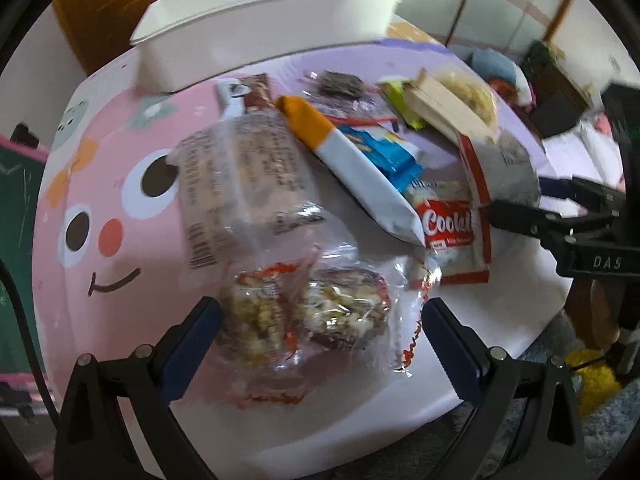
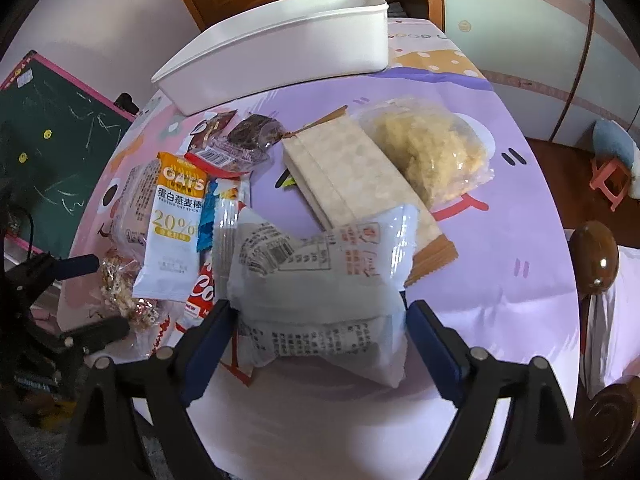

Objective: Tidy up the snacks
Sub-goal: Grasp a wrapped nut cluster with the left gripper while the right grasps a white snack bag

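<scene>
1. Blue-padded fingers of the left claw [image 1: 320,328] stand spread to either side of a clear crinkly packet of nut-and-grain clusters with red printed edges [image 1: 304,312]; no pad is pressed into the film, so the claw is open.
2. Likewise the right claw [image 2: 318,332] is open, its fingers flanking a pale grey-white soft plastic pouch with printed text [image 2: 320,280] without squeezing it.
3. Risk: the pouch lies on a red-and-white cookie packet [image 2: 200,296] and a beige flat wrapped box [image 2: 344,168], so a shallow close could pinch only loose film and let it slide out.
4. Risk: the clusters look brittle, and a hard close may crush them.
5. Risk: both claws work close together over one heap and could bump.
6. Beyond the pouch stands a white rectangular plastic bin [image 2: 280,48], at the far side of the cartoon-printed tabletop [image 2: 500,280], the likely destination.
</scene>
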Motion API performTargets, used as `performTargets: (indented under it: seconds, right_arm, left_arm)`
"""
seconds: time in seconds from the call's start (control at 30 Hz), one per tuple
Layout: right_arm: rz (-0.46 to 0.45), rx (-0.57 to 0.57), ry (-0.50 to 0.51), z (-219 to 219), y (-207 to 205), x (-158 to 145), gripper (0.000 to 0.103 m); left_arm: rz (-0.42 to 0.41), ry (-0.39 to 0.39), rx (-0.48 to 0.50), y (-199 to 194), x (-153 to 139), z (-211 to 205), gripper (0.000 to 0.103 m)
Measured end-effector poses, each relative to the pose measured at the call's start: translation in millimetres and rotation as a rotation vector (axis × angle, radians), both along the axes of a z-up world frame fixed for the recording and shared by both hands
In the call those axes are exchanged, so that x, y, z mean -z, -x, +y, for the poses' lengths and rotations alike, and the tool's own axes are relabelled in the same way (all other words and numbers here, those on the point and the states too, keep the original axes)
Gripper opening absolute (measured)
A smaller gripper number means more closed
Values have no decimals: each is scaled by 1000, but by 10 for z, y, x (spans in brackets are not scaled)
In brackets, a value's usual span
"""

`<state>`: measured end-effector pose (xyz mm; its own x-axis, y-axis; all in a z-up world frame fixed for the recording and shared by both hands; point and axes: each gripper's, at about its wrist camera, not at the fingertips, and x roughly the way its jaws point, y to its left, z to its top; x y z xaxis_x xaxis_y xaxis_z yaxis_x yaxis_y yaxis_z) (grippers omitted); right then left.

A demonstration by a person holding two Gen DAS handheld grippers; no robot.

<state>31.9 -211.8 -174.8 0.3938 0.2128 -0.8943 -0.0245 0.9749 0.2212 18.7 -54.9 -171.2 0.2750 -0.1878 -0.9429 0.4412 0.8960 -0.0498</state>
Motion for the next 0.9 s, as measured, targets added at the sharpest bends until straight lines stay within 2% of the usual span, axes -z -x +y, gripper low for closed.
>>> performTargets:
  seconds: [0.13, 0.2, 0.27, 0.33, 0.43, 0.5, 0.7, 0.83, 0.9]
  right_arm:
    - [28, 16, -29, -12, -32, 64, 89]
    - [27, 14, -23, 1, -33, 65, 89]
    - [26, 10, -19, 6, -28, 65, 89]
    - [27, 10, -20, 5, -24, 66, 89]
    - [31, 11, -25, -9, -9, 66, 89]
    - [28, 8, -24, -6, -7, 65, 89]
    - [26, -1, -28, 5, 11, 61, 89]
    - [25, -8, -33, 7, 35, 58, 89]
    - [25, -14, -38, 12, 53, 57, 89]
  left_arm:
    - [-6, -34, 38, -21, 40, -158, 99]
    - [-24, -77, 57, -14, 42, -221, 89]
    - [-43, -136, 83, 25, 66, -286, 88]
    - [-62, -157, 103, 80, 48, -307, 86]
    - [-75, -140, 103, 117, -34, -259, 85]
    - [-52, -104, 78, 124, -78, -190, 85]
    - [-1, -96, 49, 203, -89, -94, 85]
    - [8, -117, 87, 271, -40, -211, 85]
    - [-13, -150, 109, 302, -15, -288, 85]
